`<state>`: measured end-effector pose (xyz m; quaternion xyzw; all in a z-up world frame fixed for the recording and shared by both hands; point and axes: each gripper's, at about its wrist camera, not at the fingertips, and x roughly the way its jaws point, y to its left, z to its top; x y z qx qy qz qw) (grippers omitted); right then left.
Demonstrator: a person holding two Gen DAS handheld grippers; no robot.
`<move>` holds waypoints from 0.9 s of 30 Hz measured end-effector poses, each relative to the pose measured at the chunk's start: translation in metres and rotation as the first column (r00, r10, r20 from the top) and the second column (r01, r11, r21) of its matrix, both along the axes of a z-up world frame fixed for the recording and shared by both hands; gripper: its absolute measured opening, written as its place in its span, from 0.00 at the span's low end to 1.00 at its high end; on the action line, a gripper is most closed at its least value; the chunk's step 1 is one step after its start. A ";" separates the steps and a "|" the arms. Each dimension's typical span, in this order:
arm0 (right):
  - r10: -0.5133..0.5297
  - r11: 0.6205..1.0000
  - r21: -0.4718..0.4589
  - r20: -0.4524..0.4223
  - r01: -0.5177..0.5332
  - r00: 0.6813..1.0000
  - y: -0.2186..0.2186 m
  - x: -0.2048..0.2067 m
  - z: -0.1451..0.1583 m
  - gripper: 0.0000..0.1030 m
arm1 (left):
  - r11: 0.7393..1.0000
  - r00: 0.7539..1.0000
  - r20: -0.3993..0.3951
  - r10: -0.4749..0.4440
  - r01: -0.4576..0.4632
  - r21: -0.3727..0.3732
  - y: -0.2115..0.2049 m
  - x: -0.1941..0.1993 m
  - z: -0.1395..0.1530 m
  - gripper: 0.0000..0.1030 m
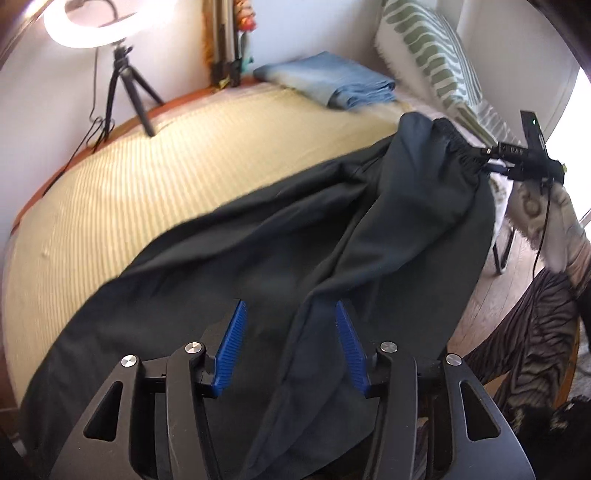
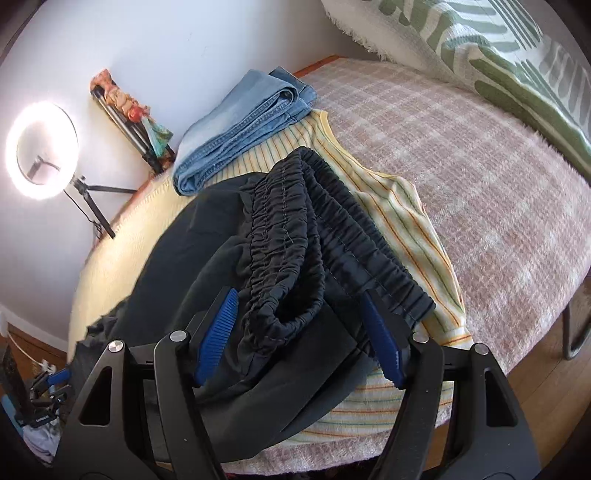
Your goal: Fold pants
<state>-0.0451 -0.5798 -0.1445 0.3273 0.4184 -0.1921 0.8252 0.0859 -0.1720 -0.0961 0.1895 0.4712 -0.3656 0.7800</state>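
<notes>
Black pants (image 1: 280, 236) lie lengthwise along the bed, legs toward my left gripper (image 1: 290, 317), elastic waistband (image 2: 291, 236) toward my right gripper (image 2: 299, 306). My left gripper is open, its blue pads (image 1: 232, 339) spread over the leg fabric, a fold of cloth lying between them. My right gripper is open too, its blue pads (image 2: 218, 328) on either side of the bunched waistband, not closed on it. The right gripper also shows in the left wrist view (image 1: 495, 158) at the waistband end. The left gripper shows small in the right wrist view (image 2: 51, 380).
Folded blue jeans (image 1: 328, 79) lie at the bed's far side by the wall. A yellow striped cloth (image 2: 406, 218) covers the bed under the pants, over a pink blanket (image 2: 480, 166). A green-patterned pillow (image 2: 498, 48), a ring light on a tripod (image 1: 92, 26) and wooden floor (image 1: 491, 295) surround it.
</notes>
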 end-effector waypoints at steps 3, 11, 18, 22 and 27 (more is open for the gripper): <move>-0.006 1.000 -0.022 -0.046 0.005 0.999 0.002 0.006 -0.002 0.69 | 0.998 0.999 0.051 0.008 -0.011 0.064 0.009 0.006 -0.012 0.61; -0.025 0.999 -0.043 -0.096 0.021 0.995 -0.003 0.016 -0.002 0.59 | 0.999 1.000 -0.022 -0.007 0.006 -0.048 0.007 0.002 -0.021 0.61; -0.031 0.999 -0.025 -0.083 0.029 0.996 -0.011 0.022 0.004 0.24 | 0.997 0.997 0.015 -0.075 0.075 -0.006 -0.006 -0.016 -0.030 0.08; -0.016 1.000 0.002 -0.047 0.016 0.999 -0.015 0.016 0.009 0.16 | 0.996 0.995 0.040 -0.091 0.091 -0.006 -0.005 -0.022 -0.030 0.05; 0.005 1.000 -0.001 -0.025 -0.005 1.000 -0.026 0.015 0.025 0.11 | 0.993 0.993 0.034 -0.112 0.113 -0.020 -0.005 -0.026 -0.024 0.03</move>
